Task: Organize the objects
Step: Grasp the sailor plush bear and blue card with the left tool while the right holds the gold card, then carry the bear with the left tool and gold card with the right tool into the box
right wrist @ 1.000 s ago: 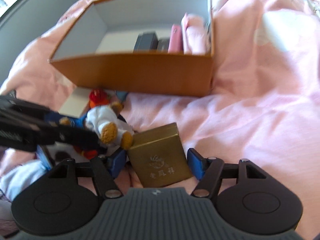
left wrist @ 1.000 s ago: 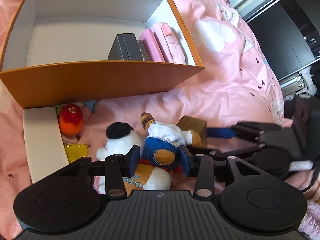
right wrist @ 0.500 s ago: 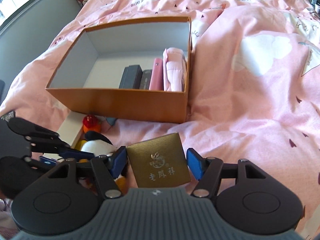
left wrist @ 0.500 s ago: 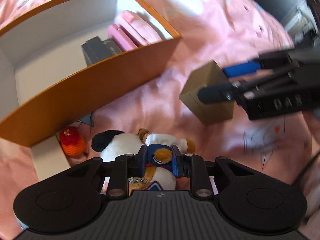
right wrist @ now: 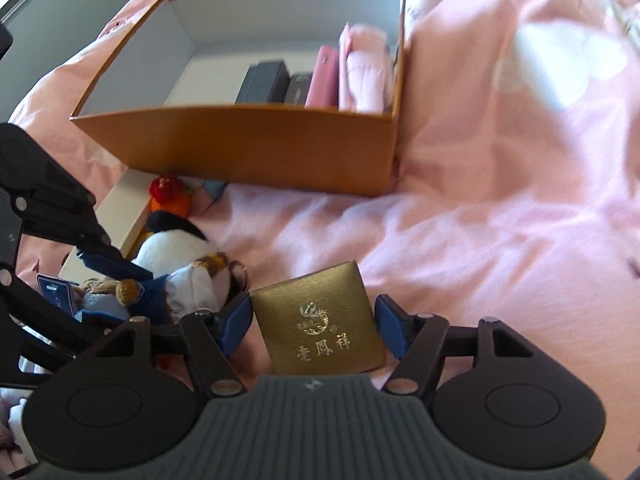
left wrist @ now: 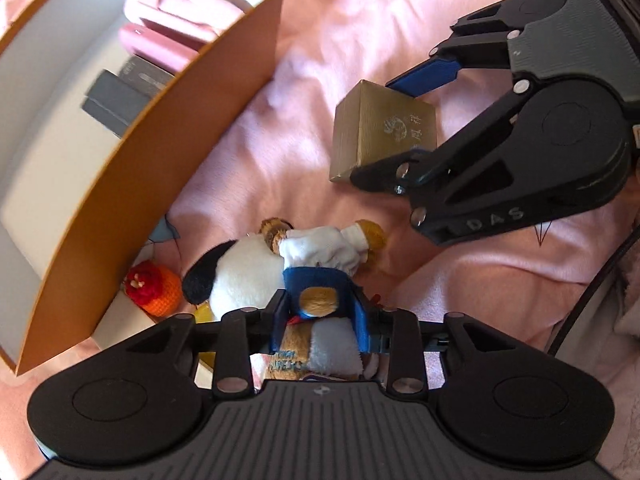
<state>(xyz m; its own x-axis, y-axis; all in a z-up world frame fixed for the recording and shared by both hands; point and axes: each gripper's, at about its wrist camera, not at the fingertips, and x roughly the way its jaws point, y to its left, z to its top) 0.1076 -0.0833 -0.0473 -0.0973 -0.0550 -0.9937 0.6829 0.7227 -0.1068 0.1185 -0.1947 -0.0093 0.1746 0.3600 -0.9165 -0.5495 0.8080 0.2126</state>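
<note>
A brown bear plush (left wrist: 320, 248) in a white shirt and blue trousers lies on a white dog plush (left wrist: 240, 276) on the pink bedspread. My left gripper (left wrist: 320, 312) points straight down over it. Its jaws are opening, with the bear's blue trousers between the pads. A gold box (right wrist: 320, 316) with a printed emblem rests on the bedspread between the pads of my right gripper (right wrist: 312, 320). These jaws are opening slightly, and a gap shows at the right pad. The gold box (left wrist: 384, 128) and right gripper (left wrist: 378, 128) appear in the left wrist view, the left gripper (right wrist: 82, 276) and bear (right wrist: 192, 284) in the right.
An orange box (right wrist: 248, 148) with white walls stands behind, holding dark cases (right wrist: 264, 80) and pink pouches (right wrist: 360, 68) at its right end. An orange crochet toy (left wrist: 156, 292) and a white board (right wrist: 120, 208) lie against its front wall. A black cable (left wrist: 592, 300) runs at the right.
The left gripper rolled and shifted above the plush toys. Its jaws pinched the bear half a second ago and now stand wider. The gold box stayed between the right pads.
</note>
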